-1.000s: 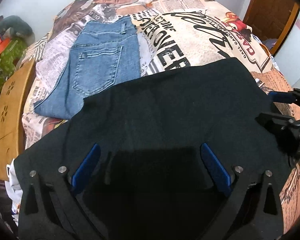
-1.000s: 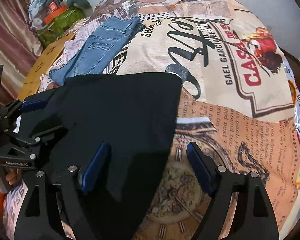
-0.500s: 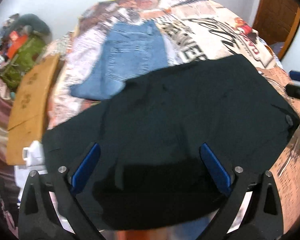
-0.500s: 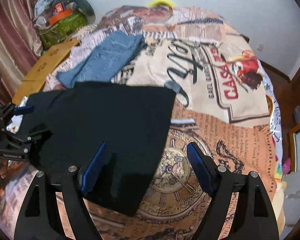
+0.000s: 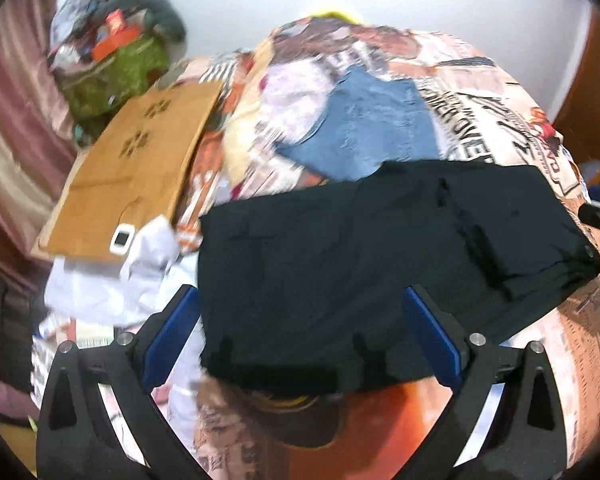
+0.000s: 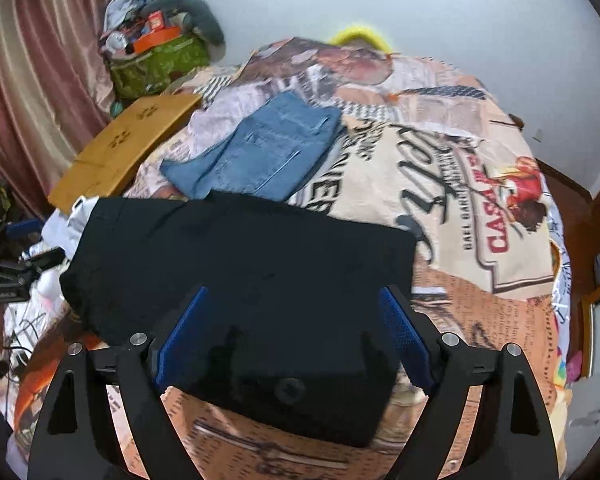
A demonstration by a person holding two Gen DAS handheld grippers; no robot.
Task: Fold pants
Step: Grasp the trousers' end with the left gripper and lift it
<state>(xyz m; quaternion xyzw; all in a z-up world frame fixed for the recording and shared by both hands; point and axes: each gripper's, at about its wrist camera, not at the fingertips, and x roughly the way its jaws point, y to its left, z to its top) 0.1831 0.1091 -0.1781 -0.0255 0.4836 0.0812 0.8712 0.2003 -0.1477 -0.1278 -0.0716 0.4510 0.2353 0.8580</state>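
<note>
The black pants (image 5: 380, 248) lie folded flat on the printed bedspread (image 6: 460, 184), also seen in the right wrist view as black pants (image 6: 240, 264). My left gripper (image 5: 300, 294) hovers above their near left edge, open, with its blue pads clear of the cloth. Over the near right part, my right gripper (image 6: 294, 292) has its jaws opening; the pants show between them but the pads do not press on them. Folded blue jeans (image 6: 260, 156) lie just behind. The left gripper (image 6: 12, 264) shows at the right wrist view's left edge.
A wooden board (image 5: 140, 168) leans at the bed's left side, with white cloth (image 5: 112, 276) below it. A green bag (image 6: 160, 64) piled with clutter stands in the back left corner by a pink curtain (image 6: 28, 80). A wooden door (image 5: 588, 112) is at the right.
Both grippers have risen and drawn back from the black pants, so more of the bed shows. The left one has swung towards the left edge, and its view is blurred.
</note>
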